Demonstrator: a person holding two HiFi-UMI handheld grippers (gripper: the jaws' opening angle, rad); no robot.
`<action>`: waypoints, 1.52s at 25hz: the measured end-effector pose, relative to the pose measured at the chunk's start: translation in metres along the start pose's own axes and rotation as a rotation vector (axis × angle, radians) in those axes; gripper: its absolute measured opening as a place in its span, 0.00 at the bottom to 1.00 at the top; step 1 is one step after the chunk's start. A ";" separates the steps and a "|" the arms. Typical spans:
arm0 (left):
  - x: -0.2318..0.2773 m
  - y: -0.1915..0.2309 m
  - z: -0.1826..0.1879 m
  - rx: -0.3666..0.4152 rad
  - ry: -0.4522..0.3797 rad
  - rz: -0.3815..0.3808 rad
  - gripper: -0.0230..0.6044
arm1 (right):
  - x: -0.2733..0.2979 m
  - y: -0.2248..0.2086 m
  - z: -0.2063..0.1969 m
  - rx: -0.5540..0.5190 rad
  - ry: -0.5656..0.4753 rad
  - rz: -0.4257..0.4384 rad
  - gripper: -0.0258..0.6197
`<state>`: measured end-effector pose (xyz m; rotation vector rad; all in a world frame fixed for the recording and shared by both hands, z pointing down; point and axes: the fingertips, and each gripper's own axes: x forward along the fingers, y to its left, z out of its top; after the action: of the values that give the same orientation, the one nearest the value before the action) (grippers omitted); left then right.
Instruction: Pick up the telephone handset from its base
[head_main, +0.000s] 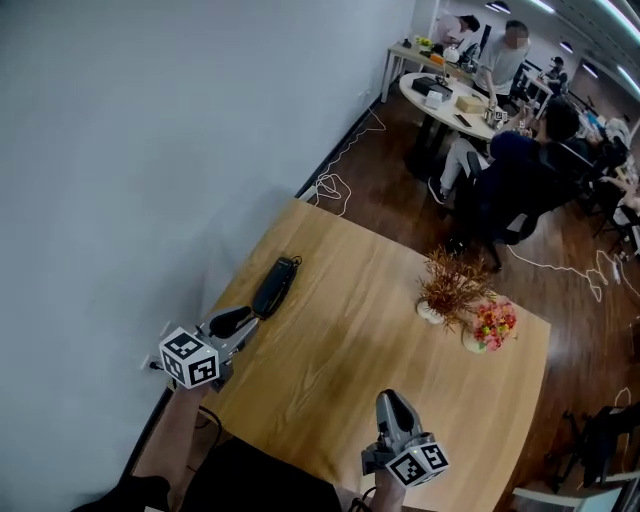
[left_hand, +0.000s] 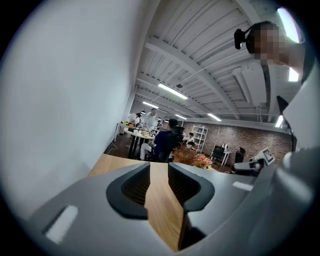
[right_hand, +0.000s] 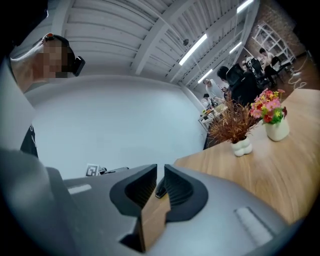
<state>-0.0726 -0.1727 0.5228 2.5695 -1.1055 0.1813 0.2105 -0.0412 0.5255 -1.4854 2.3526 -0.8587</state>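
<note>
Two grippers are hovering over the near end of a wooden table (head_main: 380, 250), and we are holding both with nothing in them. Our left gripper (head_main: 245, 318) is sitting at the wall-side edge, its jaws standing a little apart with bare tabletop showing through the gap. Our right gripper (head_main: 388, 400) is hanging over the near edge, its jaws parted by only a narrow slit and pinching nothing.

We are seeing the handset (head_main: 275, 287) lying dark and long on the table beside the wall (head_main: 150, 150), just beyond the left gripper's tips and not touching them, with only bare wood separating the two. Well apart from it, toward the far corner, a white vase of dried stems (head_main: 447, 285) is standing just beside a vase of flowers (head_main: 492, 322).

Past the table, white cables (head_main: 330, 185) are trailing over the dark floor, and people (head_main: 515, 160) are sitting and standing around a round table (head_main: 445, 105).

For print, we are making out only the black-and-white square markers on each gripper's cube (head_main: 190, 358).
</note>
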 end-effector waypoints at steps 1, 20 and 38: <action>0.009 0.013 -0.003 0.018 0.022 0.025 0.22 | 0.003 0.004 0.001 -0.014 0.011 -0.005 0.13; 0.160 0.177 -0.157 0.062 0.604 0.163 0.56 | 0.044 0.059 -0.045 -0.101 0.165 -0.125 0.23; 0.163 0.175 -0.147 0.173 0.605 0.217 0.50 | 0.027 0.066 -0.043 -0.109 0.136 -0.130 0.23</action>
<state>-0.0842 -0.3440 0.7449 2.2693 -1.1465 1.0658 0.1286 -0.0292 0.5243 -1.6898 2.4573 -0.9021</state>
